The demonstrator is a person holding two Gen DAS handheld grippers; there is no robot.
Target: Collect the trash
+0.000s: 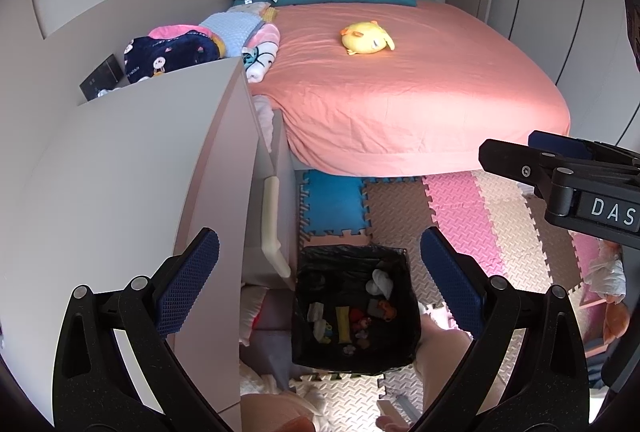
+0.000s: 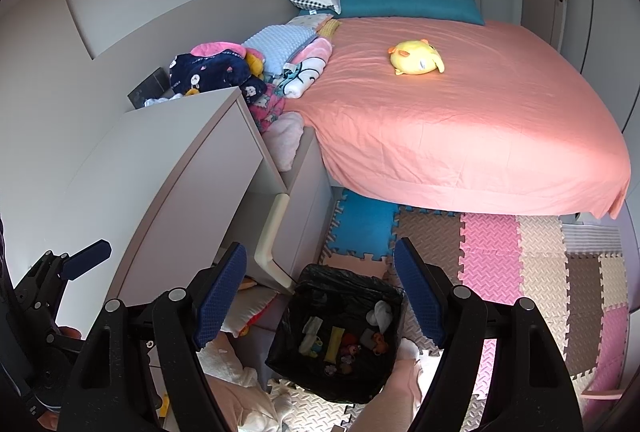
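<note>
A square bin lined with a black bag (image 1: 308, 316) (image 2: 288, 336) stands on the foam floor mat below both grippers. Inside lie crumpled white tissue (image 1: 379, 282) (image 2: 381, 314), a yellow wrapper (image 1: 341, 323) (image 2: 333, 345) and several small colourful scraps. My left gripper (image 1: 320, 282) hangs above the bin, jaws wide apart, open and empty. My right gripper (image 2: 320, 296) hangs the same way over the bin, open with nothing between its blue pads. Each gripper shows at the edge of the other's view: the right gripper (image 1: 568, 180) at the right edge, the left gripper (image 2: 60, 284) at the left edge.
A bed with a salmon sheet (image 1: 420, 92) holds a yellow plush toy (image 1: 367, 38), pillows and folded blankets (image 1: 224, 40). A white cabinet (image 1: 140, 192) stands left of the bin. Puzzle foam tiles (image 2: 520, 264) cover the floor. A person's legs show at the bottom edge.
</note>
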